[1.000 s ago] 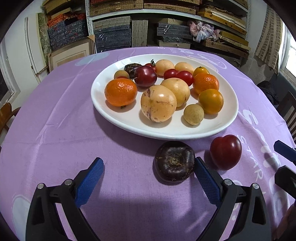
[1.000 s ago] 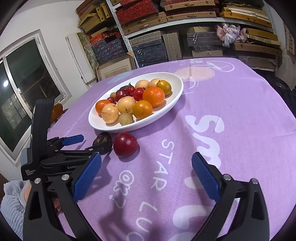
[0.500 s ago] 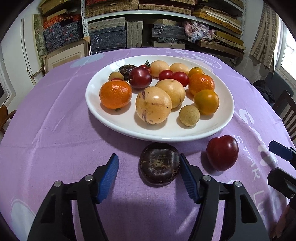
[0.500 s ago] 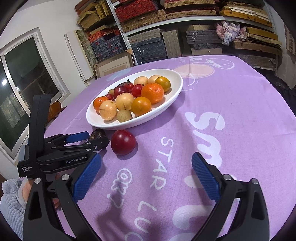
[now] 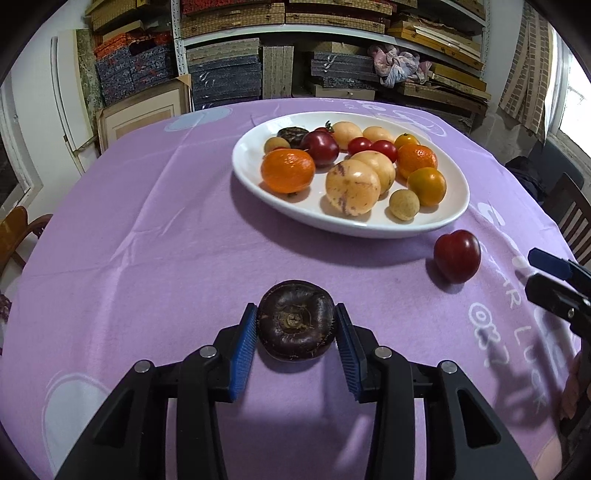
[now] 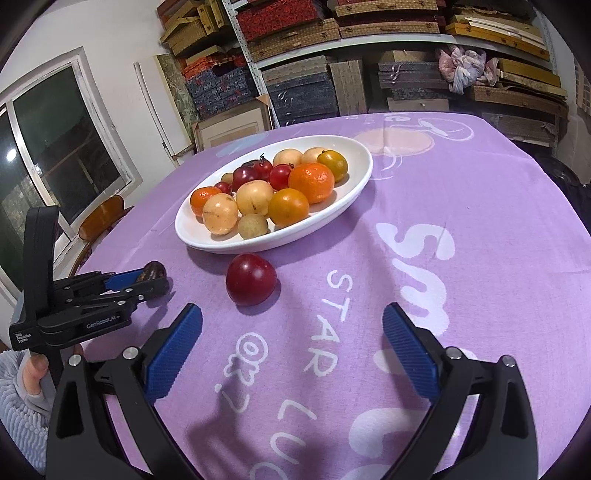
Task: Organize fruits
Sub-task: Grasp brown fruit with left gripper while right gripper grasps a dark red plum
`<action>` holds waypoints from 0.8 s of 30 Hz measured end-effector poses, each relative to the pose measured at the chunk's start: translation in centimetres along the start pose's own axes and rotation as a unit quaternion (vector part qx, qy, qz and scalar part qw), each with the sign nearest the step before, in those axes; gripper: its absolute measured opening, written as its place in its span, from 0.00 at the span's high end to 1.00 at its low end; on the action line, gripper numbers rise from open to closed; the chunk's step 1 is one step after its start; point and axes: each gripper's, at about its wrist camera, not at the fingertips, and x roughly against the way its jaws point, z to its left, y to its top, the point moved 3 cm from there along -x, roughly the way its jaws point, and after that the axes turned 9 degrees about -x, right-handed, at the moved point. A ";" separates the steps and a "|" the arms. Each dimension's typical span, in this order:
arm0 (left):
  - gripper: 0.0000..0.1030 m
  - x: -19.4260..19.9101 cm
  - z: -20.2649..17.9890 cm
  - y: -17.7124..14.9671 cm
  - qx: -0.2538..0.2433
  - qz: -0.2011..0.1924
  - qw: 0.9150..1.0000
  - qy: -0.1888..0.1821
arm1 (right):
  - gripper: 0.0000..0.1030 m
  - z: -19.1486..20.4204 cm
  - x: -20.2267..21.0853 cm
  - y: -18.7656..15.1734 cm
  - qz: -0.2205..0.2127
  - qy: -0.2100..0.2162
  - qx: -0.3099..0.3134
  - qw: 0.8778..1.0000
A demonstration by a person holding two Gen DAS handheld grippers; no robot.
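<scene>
Left gripper jaws clamped the dark, wrinkled mangosteen on the purple-clothed counter, short of the glossy white plate. Smooth red plum lay beside the rim. Right gripper jaws wide apart.

Shelves stacked with woven boxes, a window, a wooden chair

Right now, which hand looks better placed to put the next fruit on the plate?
The left. The left gripper is shut on the dark purple fruit, ready to carry it to the white plate. The right gripper is open, holding nothing.
</scene>
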 end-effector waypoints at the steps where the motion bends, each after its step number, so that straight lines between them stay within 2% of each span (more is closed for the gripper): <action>1: 0.59 0.3 0.2 -0.4 -0.001 -0.001 1.000 0.005 | 0.06 0.3 0.0 -0.1 0.000 0.000 0.008 1.000; 4: 0.59 0.5 0.5 -1.8 0.002 -0.009 1.000 0.011 | 0.06 1.6 0.3 -0.4 -0.010 -0.001 0.040 0.999; 10: 0.59 0.4 0.9 -2.0 0.018 -0.008 1.000 -0.022 | 0.07 4.0 -1.0 -0.6 -0.002 -0.023 0.096 0.995; 12: 0.59 0.4 1.1 -2.0 0.022 -0.009 0.999 -0.026 | 0.13 4.7 -1.9 -0.5 0.007 -0.030 0.111 0.993; 13: 0.59 0.4 1.0 -2.0 0.023 -0.009 0.999 -0.027 | 0.21 5.0 -2.5 -0.4 0.017 -0.033 0.118 0.992; 14: 0.59 0.4 0.9 -2.0 0.022 -0.009 0.999 -0.027 | 0.25 5.2 -3.1 -0.3 0.024 -0.037 0.122 0.992; 18: 0.59 0.4 0.9 -2.0 0.020 -0.008 0.999 -0.024 | 0.27 5.4 -4.8 0.5 0.037 -0.047 0.120 0.991; 24: 0.59 0.4 0.7 -2.0 0.021 -0.009 0.999 -0.025 | 0.36 4.6 -6.2 1.3 0.047 -0.038 0.091 0.994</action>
